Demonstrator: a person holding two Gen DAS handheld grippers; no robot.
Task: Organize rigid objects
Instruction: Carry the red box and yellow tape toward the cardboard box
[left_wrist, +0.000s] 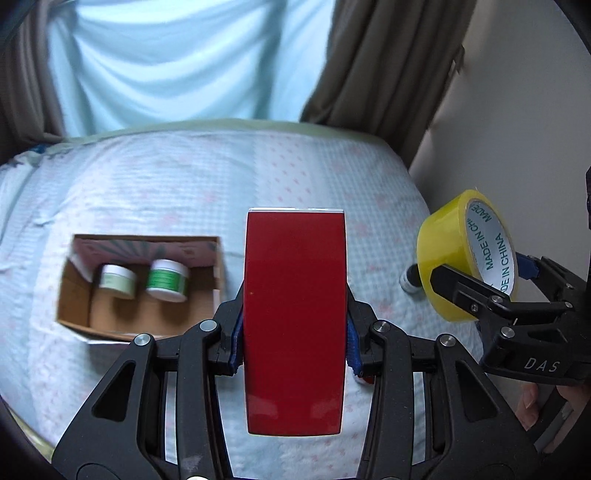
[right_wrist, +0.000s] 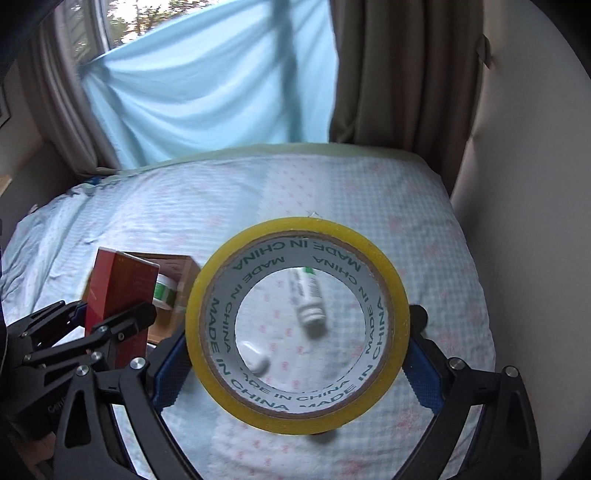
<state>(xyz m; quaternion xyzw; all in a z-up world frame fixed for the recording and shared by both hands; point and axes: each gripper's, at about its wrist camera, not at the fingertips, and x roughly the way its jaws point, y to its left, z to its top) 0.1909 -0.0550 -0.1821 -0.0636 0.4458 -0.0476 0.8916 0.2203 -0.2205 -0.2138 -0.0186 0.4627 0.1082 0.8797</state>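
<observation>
The left tool (left_wrist: 294, 325) is clamped on a red box (left_wrist: 294, 321), its blue-padded fingers pressing the box's two long sides about halfway along, so the box juts forward above the bed (left_wrist: 184, 184). From the right wrist view the same box (right_wrist: 118, 295) stands upright in the left tool (right_wrist: 110, 328), at the left of the frame.

The right tool (right_wrist: 297, 369) is clamped on a yellow tape roll (right_wrist: 391, 284), one blue pad against each outer side of the ring. The roll faces the camera, and its white core reads "MADE IN CHINA" in green. In the left wrist view the roll (left_wrist: 439, 254) hangs at the right edge, held in the right tool (left_wrist: 480, 288), with a bit of the person's hand (left_wrist: 530, 404) showing below.

Through the roll's hole, a white tube with green print (right_wrist: 309, 299) lies on the bed (right_wrist: 424, 229), along with a small white object (right_wrist: 260, 365) too blurred to identify. In the left wrist view a small white item with a dark cap (left_wrist: 409, 282) peeks out beside the roll.

Farther out, to the left, an open cardboard box (left_wrist: 218, 291) sits on the checked bedcover. Inside it are two round white jars, side by side: a pale green-labelled jar (left_wrist: 116, 281) and a darker green-labelled jar (left_wrist: 167, 279). Beyond the bed hang a light blue sheet (left_wrist: 177, 62) and brown curtains (left_wrist: 388, 62).
</observation>
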